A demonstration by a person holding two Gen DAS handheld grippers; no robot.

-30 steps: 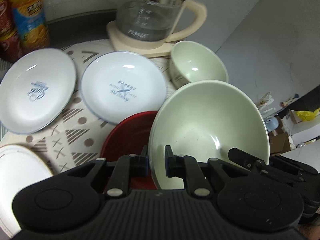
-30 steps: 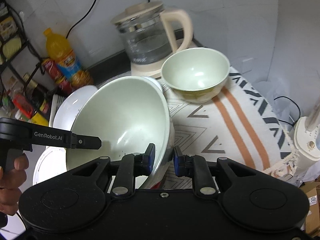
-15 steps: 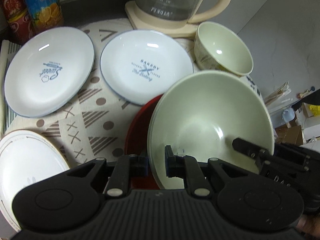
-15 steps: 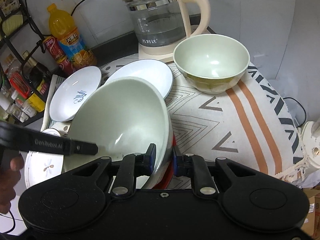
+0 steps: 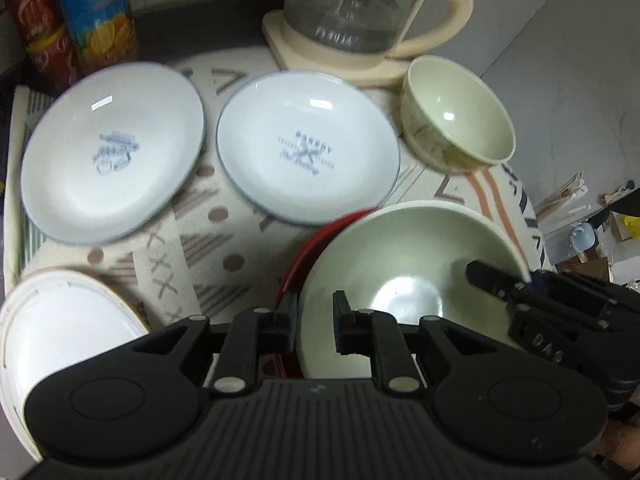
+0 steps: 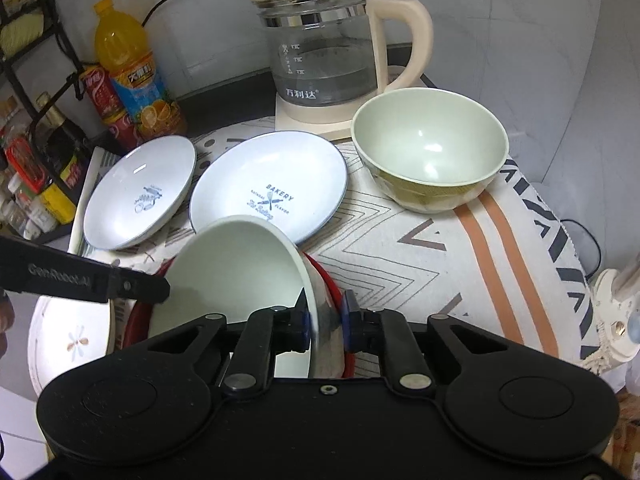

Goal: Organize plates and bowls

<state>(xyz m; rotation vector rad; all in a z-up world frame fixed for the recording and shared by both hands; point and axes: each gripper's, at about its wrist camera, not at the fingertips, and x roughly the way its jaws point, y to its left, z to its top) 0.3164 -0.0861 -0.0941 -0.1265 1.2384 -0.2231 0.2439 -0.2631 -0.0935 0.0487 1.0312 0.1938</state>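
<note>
A large pale green bowl point(image 5: 400, 264) point(image 6: 240, 272) sits tilted in a red dish point(image 5: 316, 240) point(image 6: 326, 276) on the patterned cloth. My left gripper point(image 5: 314, 316) has the bowl's near rim between its pads, and its jaws are starting to open. My right gripper point(image 6: 325, 320) is shut on the opposite rim; its fingers point(image 5: 500, 284) show at the right in the left wrist view. A smaller green bowl point(image 5: 460, 120) point(image 6: 428, 144) stands upright by the kettle. Two white printed plates point(image 5: 112, 152) point(image 5: 308, 148) lie side by side beyond the red dish.
A white flower plate point(image 5: 60, 340) point(image 6: 68, 336) lies at the near left. A glass kettle point(image 6: 324, 48) on its cream base stands at the back. An orange drink bottle point(image 6: 132, 72) and red cans point(image 6: 100, 96) stand back left. The cloth point(image 6: 460, 272) drops off at the right.
Both grippers have come down with the large green bowl, which now lies lower and flatter in the red dish. More of the plates behind it shows.
</note>
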